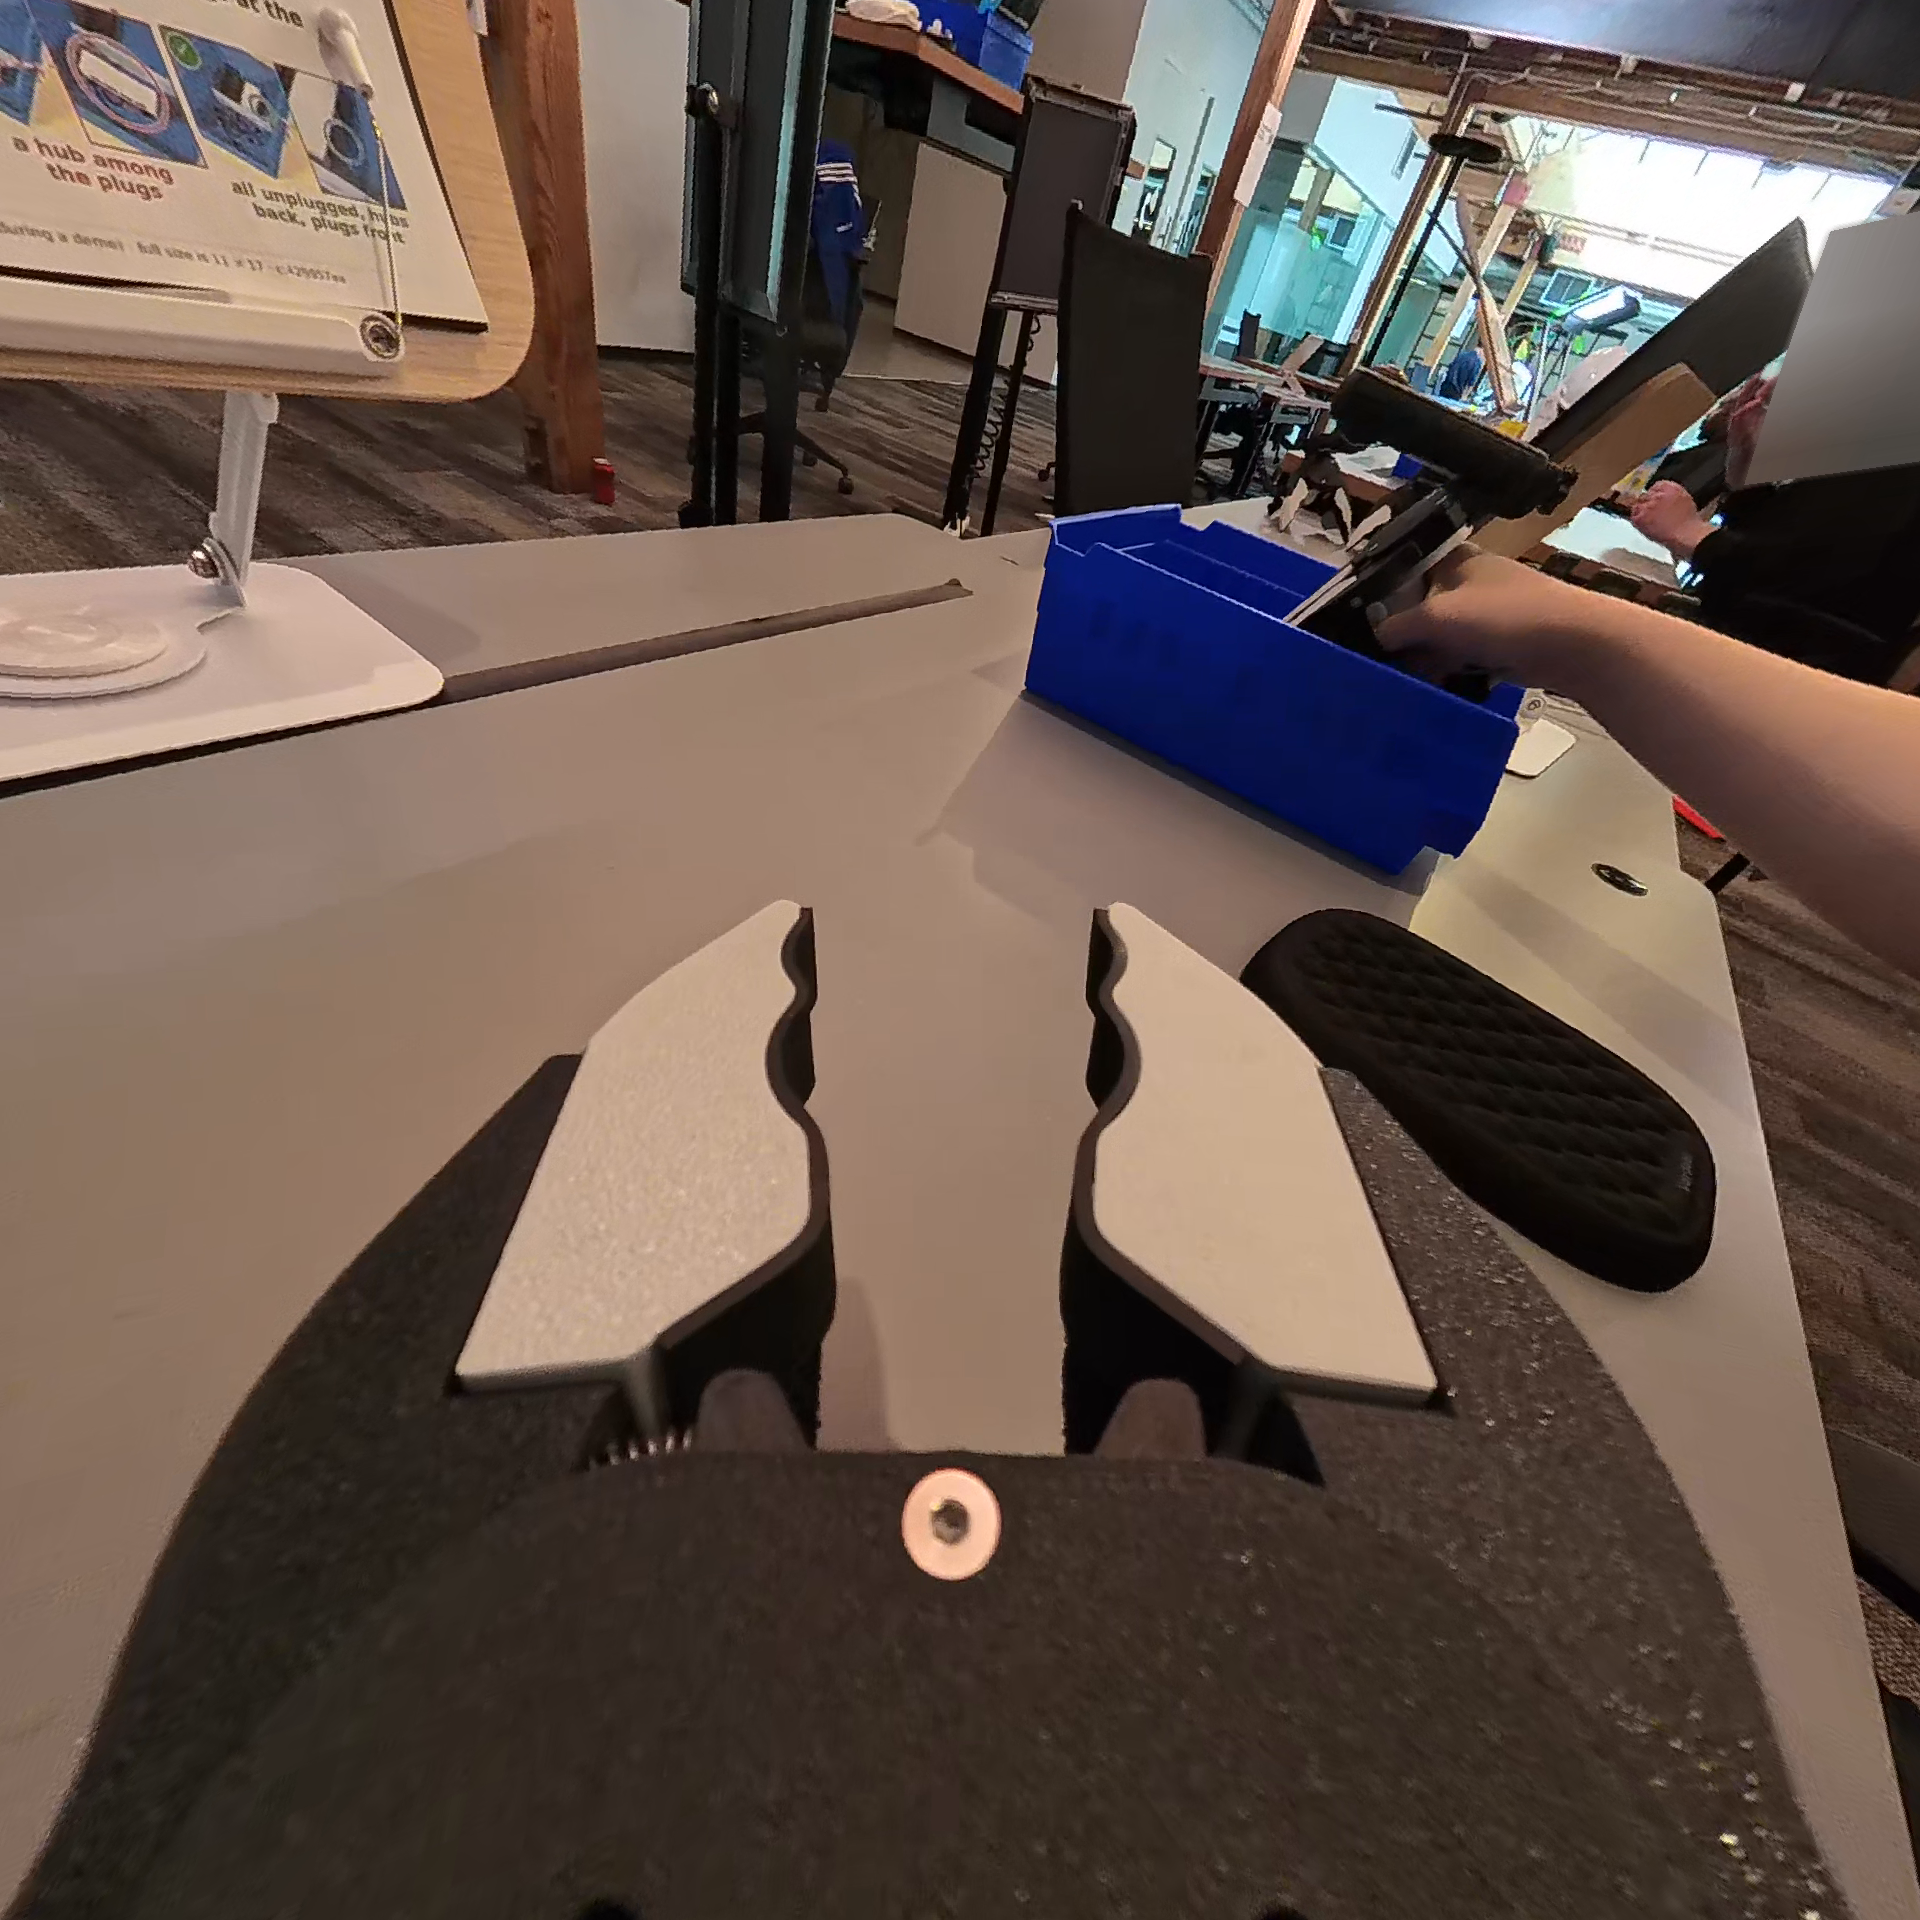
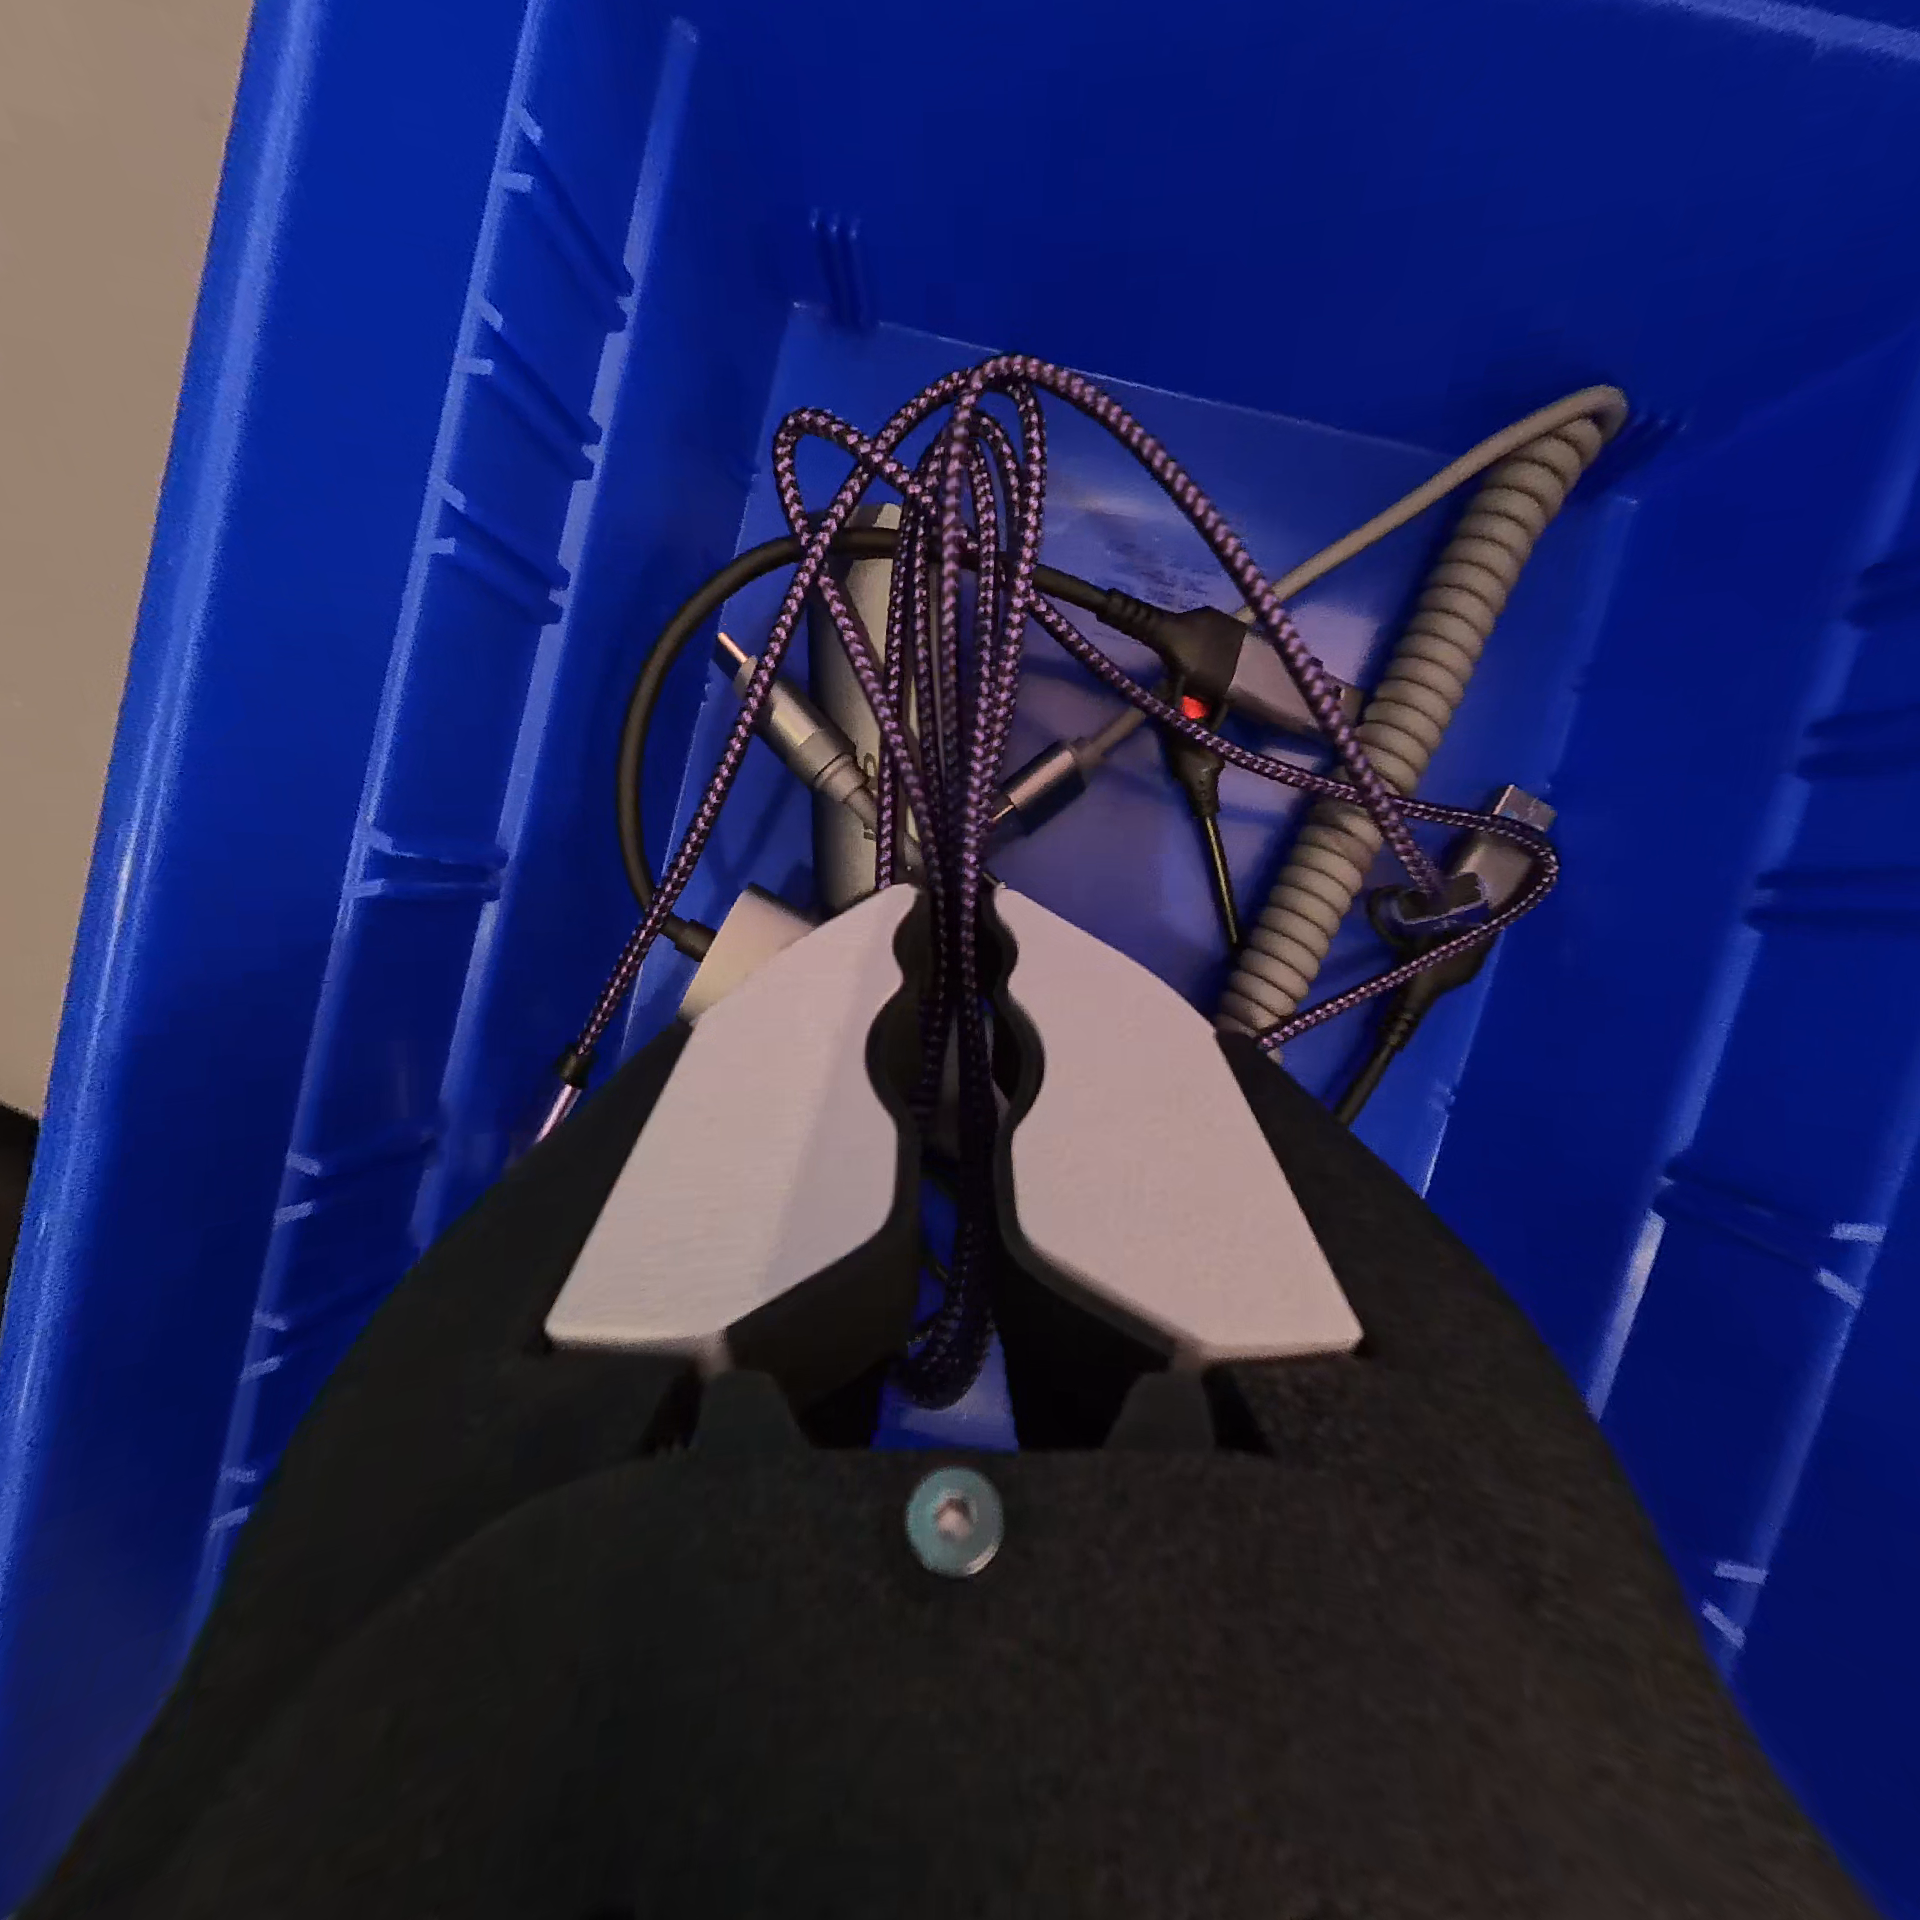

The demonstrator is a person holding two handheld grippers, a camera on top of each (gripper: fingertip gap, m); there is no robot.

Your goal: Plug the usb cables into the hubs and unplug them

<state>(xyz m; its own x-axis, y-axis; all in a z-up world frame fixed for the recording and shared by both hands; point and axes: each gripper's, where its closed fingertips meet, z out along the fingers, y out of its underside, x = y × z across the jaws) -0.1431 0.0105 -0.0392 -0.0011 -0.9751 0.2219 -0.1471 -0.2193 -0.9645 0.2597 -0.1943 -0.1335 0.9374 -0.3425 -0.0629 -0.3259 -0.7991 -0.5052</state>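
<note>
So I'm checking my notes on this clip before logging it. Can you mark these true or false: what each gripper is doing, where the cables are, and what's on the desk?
1. The right gripper is shut on the purple braided cable. True.
2. The left gripper holds a hub. False: it is open and empty above the grey table.
3. The cables lie inside the blue bin. True.
4. The grey coiled cable lies on the table. False: it lies in the bin.
5. A black wrist rest lies on the table to the right of the left gripper. True.
</note>
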